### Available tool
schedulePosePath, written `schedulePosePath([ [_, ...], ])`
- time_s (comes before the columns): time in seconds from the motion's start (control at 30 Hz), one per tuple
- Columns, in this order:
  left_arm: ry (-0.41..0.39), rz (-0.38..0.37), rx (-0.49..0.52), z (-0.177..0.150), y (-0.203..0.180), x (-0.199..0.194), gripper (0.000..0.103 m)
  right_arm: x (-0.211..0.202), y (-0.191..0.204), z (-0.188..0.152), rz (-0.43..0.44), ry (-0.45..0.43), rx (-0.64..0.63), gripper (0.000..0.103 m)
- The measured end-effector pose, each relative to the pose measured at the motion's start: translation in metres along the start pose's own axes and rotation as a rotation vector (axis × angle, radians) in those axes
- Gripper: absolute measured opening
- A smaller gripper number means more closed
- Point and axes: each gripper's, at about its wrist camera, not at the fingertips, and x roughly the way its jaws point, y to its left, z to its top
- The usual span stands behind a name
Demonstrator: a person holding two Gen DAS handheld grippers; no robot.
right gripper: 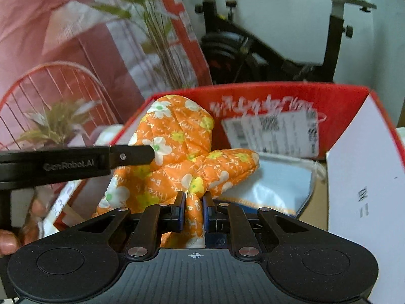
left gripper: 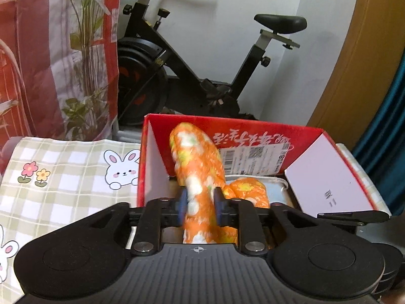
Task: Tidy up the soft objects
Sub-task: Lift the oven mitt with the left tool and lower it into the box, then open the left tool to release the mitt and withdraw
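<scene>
An orange quilted oven mitt (left gripper: 195,157) with white and yellow flowers hangs over an open red cardboard box (left gripper: 253,126). My left gripper (left gripper: 201,202) has the mitt's cuff between its blue pads; the jaws stand somewhat apart and the mitt looks blurred and loosely held. In the right wrist view my right gripper (right gripper: 194,202) is shut tight on a fold of the same mitt (right gripper: 174,131) above the box (right gripper: 278,91). A pale blue and white cloth (right gripper: 273,185) lies in the box under the mitt's thumb. The left gripper's black body (right gripper: 76,162) reaches in from the left.
A checked tablecloth (left gripper: 63,167) with rabbits lies left of the box. The box's white flap (left gripper: 326,177) stands up on the right. Behind are a black exercise bike (left gripper: 202,63), a plant (left gripper: 86,50), a red wire chair (right gripper: 50,88) and a pink patterned curtain. A person's hand (right gripper: 7,243) is at the left edge.
</scene>
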Motion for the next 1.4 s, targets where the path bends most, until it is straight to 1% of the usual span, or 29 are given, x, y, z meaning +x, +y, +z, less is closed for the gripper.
schedulePosePath([
  [0.03,-0.004,0.001,0.005,-0.001,0.001,-0.002,0.036,0.002,0.001,-0.001,-0.011,0.008,-0.004,0.012],
  [0.07,-0.009,0.001,0.009,0.0,0.003,-0.004,0.037,0.002,0.004,-0.001,-0.02,0.01,-0.005,0.012],
  [0.17,-0.017,0.0,0.004,0.0,0.003,-0.01,0.037,0.003,0.006,-0.001,-0.032,0.03,-0.002,0.013],
  [0.23,-0.017,-0.009,-0.003,-0.001,0.002,-0.013,0.037,0.005,0.007,-0.002,-0.031,0.058,0.005,0.014],
  [0.37,-0.013,-0.012,-0.011,-0.005,0.001,-0.02,0.037,0.002,0.01,-0.002,-0.05,0.077,0.015,0.022],
  [0.5,-0.017,-0.004,-0.037,-0.008,0.005,-0.031,0.037,-0.01,0.013,-0.003,-0.053,0.084,0.023,0.023],
  [0.57,-0.024,-0.002,-0.043,-0.009,0.004,-0.038,0.037,-0.017,0.015,-0.003,-0.059,0.075,0.029,0.029],
  [0.6,-0.027,0.0,-0.043,-0.01,0.003,-0.042,0.037,-0.021,0.016,-0.003,-0.067,0.071,0.026,0.03],
  [0.77,-0.035,0.01,-0.016,-0.018,-0.008,-0.061,0.04,-0.05,0.026,-0.005,-0.126,0.023,-0.035,0.032],
  [0.97,-0.031,0.015,-0.006,-0.033,-0.017,-0.08,0.04,-0.086,0.029,-0.017,-0.16,-0.01,-0.064,0.033],
  [1.1,-0.024,0.013,-0.008,-0.045,-0.022,-0.091,0.04,-0.107,0.023,-0.028,-0.165,-0.034,-0.055,0.033],
  [1.27,-0.009,0.002,-0.017,-0.058,-0.027,-0.097,0.04,-0.131,0.017,-0.04,-0.173,-0.063,-0.049,0.033],
  [1.4,0.01,-0.006,-0.021,-0.07,-0.03,-0.096,0.04,-0.14,0.014,-0.049,-0.168,-0.066,-0.038,0.033],
])
